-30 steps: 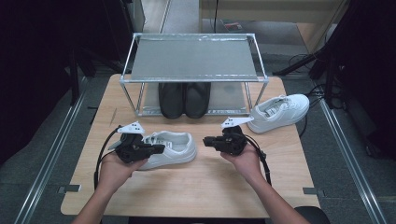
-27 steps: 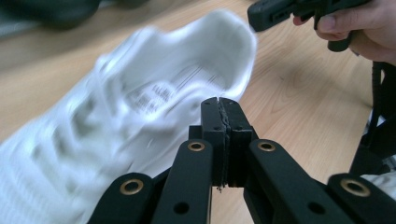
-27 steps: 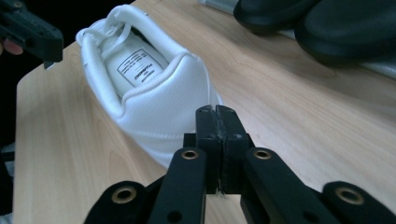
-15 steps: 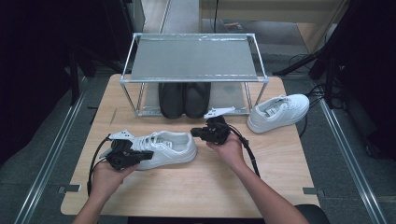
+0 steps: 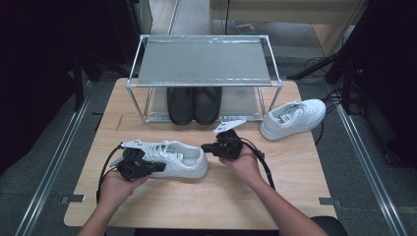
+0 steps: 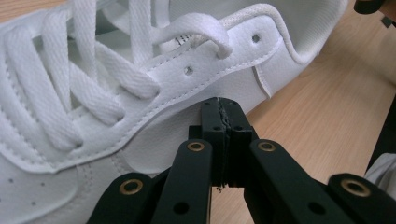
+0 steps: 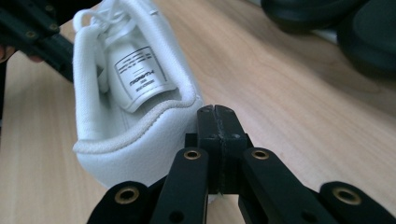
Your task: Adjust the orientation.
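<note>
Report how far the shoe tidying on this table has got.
Done: the black pair sits under the metal rack. In hand: the left claw and right claw, both shut, flank the near white sneaker without gripping it. Left: that sneaker and the other white sneaker remain on the table.

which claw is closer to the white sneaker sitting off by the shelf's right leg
Right. The right claw sits mid-table, a gap left of that white sneaker. The left claw is farther off, at the side of the near sneaker.
</note>
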`<state>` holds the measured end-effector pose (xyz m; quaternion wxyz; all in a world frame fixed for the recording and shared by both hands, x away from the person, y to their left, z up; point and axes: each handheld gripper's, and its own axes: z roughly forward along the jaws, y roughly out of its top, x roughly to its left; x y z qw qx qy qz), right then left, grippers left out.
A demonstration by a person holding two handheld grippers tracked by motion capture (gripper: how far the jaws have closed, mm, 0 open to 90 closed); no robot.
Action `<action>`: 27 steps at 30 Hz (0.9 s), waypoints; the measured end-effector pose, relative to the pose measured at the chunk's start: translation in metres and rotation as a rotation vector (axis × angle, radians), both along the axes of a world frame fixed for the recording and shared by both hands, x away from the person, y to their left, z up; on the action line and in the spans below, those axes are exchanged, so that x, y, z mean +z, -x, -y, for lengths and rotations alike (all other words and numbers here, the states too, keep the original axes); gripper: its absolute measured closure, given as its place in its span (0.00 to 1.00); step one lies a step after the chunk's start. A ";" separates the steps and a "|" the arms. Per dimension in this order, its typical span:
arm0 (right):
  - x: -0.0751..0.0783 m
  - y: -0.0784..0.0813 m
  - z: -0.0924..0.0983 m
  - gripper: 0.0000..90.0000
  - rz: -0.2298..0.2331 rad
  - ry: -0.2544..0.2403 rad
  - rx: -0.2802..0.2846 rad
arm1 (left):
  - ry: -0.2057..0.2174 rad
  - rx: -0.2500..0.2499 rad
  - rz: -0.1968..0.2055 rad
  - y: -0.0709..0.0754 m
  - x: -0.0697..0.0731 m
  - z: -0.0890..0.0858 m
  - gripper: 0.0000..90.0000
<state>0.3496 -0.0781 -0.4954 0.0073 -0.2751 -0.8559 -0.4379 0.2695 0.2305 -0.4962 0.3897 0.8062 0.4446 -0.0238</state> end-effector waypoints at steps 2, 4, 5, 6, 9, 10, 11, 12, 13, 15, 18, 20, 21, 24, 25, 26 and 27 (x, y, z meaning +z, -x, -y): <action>0.000 0.005 0.002 1.00 -0.010 -0.002 0.003 | 0.010 -0.008 -0.007 -0.001 -0.001 -0.001 1.00; 0.000 0.010 0.003 1.00 -0.015 -0.002 0.007 | 0.016 -0.012 -0.014 -0.002 -0.001 -0.002 1.00; 0.000 0.012 0.004 1.00 -0.020 -0.002 0.007 | 0.017 -0.016 -0.017 -0.002 -0.001 -0.003 1.00; 0.000 0.014 0.005 1.00 -0.021 -0.004 0.010 | 0.018 -0.020 -0.019 -0.003 -0.001 -0.003 1.00; -0.001 0.019 0.006 1.00 -0.026 -0.008 0.013 | 0.025 -0.024 -0.024 -0.004 -0.002 -0.004 1.00; -0.001 0.021 0.007 1.00 -0.033 -0.009 0.011 | 0.031 -0.029 -0.020 -0.004 -0.002 -0.004 1.00; -0.001 0.024 0.008 1.00 -0.040 -0.011 0.015 | 0.038 -0.033 -0.025 -0.004 -0.002 -0.005 1.00; -0.001 0.027 0.009 1.00 -0.048 -0.012 0.020 | 0.044 -0.039 -0.028 -0.004 -0.003 -0.007 1.00; -0.001 0.030 0.009 1.00 -0.054 -0.012 0.026 | 0.051 -0.045 -0.032 -0.003 -0.003 -0.008 1.00; -0.001 0.036 0.009 1.00 -0.059 -0.015 0.031 | 0.045 -0.052 -0.026 -0.003 -0.003 -0.008 1.00; -0.002 0.045 0.010 1.00 -0.079 -0.024 0.032 | 0.042 -0.057 -0.028 -0.005 -0.003 -0.008 1.00; -0.002 0.049 0.011 1.00 -0.078 -0.018 0.039 | 0.042 -0.062 -0.029 -0.006 -0.002 -0.009 1.00; -0.002 0.050 0.011 1.00 -0.068 -0.017 0.042 | 0.041 -0.063 -0.033 -0.006 -0.001 -0.009 1.00; -0.001 0.048 0.012 1.00 -0.033 -0.029 0.027 | 0.035 -0.060 -0.027 -0.005 0.000 -0.012 1.00; 0.000 0.045 0.012 1.00 -0.024 -0.032 0.021 | 0.038 -0.049 -0.022 -0.005 0.002 -0.015 1.00; 0.000 0.042 0.011 1.00 -0.016 -0.032 0.013 | 0.046 -0.039 -0.017 -0.006 0.003 -0.019 1.00; 0.001 0.039 0.010 1.00 -0.017 -0.032 0.007 | 0.047 -0.024 -0.009 -0.006 0.004 -0.022 1.00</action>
